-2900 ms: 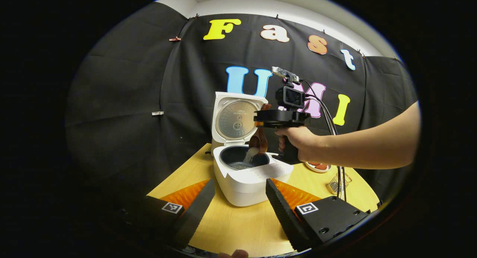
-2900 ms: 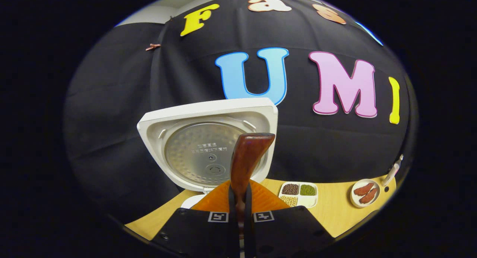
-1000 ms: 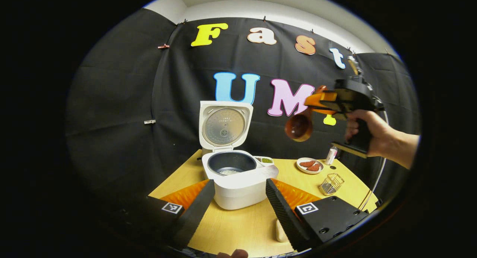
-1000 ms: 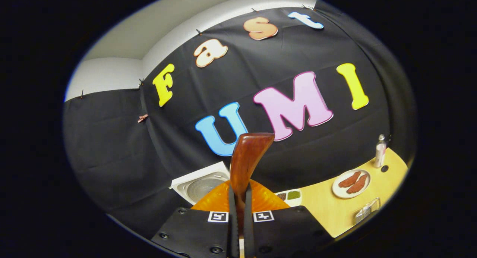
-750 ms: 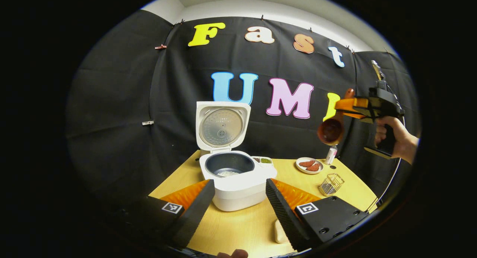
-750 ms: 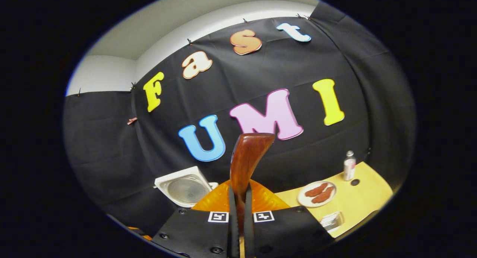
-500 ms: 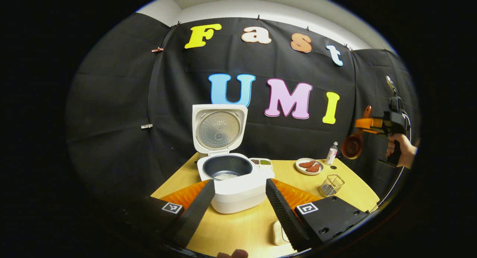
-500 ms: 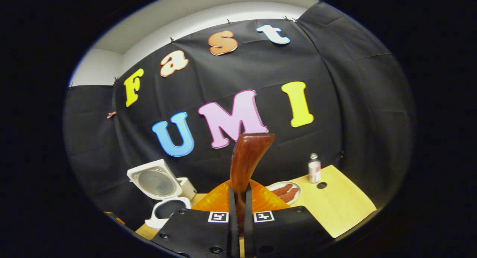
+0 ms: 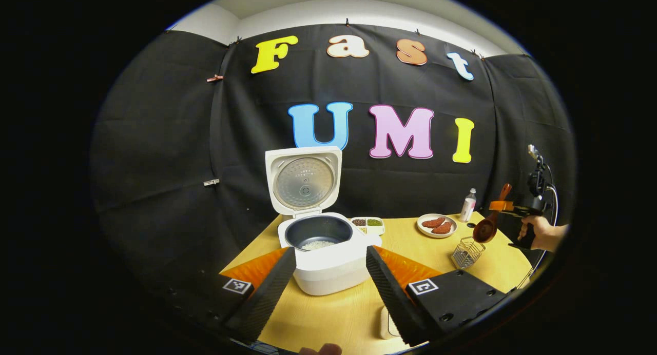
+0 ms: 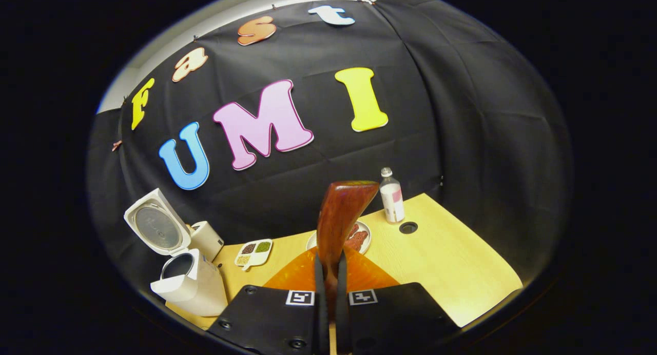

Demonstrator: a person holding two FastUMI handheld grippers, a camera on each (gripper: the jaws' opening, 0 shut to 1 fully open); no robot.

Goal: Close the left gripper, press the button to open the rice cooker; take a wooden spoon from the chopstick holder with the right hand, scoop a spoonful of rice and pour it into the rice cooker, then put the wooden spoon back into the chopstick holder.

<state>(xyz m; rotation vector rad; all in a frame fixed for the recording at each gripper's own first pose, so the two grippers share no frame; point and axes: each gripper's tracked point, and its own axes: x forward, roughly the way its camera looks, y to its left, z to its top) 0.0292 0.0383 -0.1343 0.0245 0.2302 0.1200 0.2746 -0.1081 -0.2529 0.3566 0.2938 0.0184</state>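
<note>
Spoon going back to its basket

The right hand-held gripper (image 10: 328,293) is clamped on the wooden spoon (image 10: 339,216), just above the wire basket (image 9: 467,252) on the far right of the surface (image 9: 333,314); lower it slowly, bowl first; the left hand-held gripper (image 9: 328,273) is apart, near the open rice cooker (image 9: 323,247).

The wooden spoon (image 10: 339,216) is dark, glossy, varnished wood; the table (image 9: 333,319) is pale matt wood grain. The rice cooker (image 9: 328,265) has a smooth white plastic shell, a dimpled metal plate inside its lid and a dark inner pot. The chopstick holder (image 9: 467,252) is thin wire mesh
</note>
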